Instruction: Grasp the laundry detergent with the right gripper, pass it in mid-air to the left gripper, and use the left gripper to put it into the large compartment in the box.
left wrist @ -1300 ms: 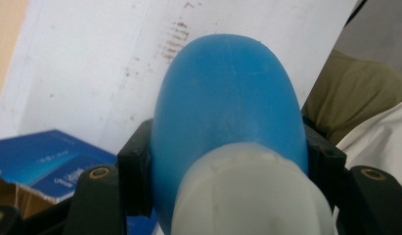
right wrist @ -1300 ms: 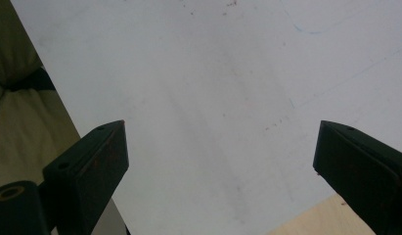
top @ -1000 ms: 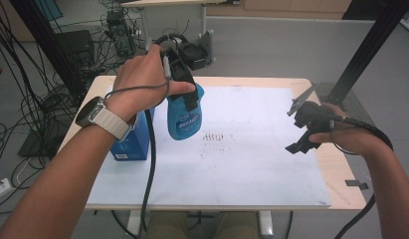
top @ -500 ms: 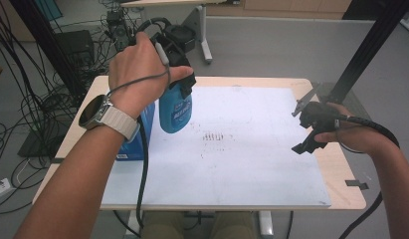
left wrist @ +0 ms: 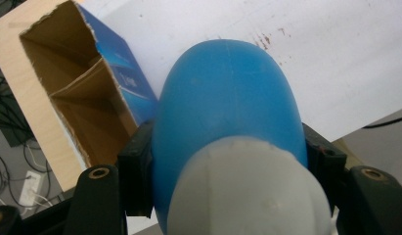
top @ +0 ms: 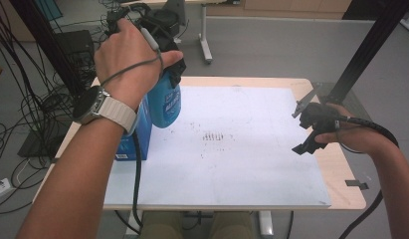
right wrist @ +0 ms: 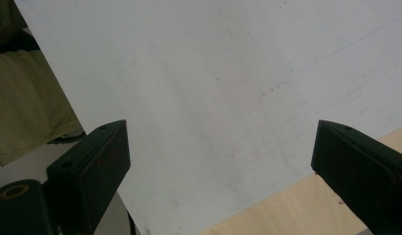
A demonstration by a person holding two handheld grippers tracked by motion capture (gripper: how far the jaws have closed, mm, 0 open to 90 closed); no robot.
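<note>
Left hand-held gripper [left wrist: 223,196] clamps the blue bottle [left wrist: 228,112] above the open carton [left wrist: 76,103]; right hand-held gripper [right wrist: 218,166] gapes over paper [right wrist: 213,73].

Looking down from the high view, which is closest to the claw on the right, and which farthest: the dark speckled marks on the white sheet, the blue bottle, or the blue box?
From the right claw, going leftward:
1. Dark speckled marks, mid-sheet.
2. Blue bottle, held up in the left claw, at the sheet's left part.
3. Blue box, at the table's left edge, just beyond the bottle.

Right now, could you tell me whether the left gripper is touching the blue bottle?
Touching: in the left gripper view, the left gripper has both jaws pressed against the blue bottle.
</note>
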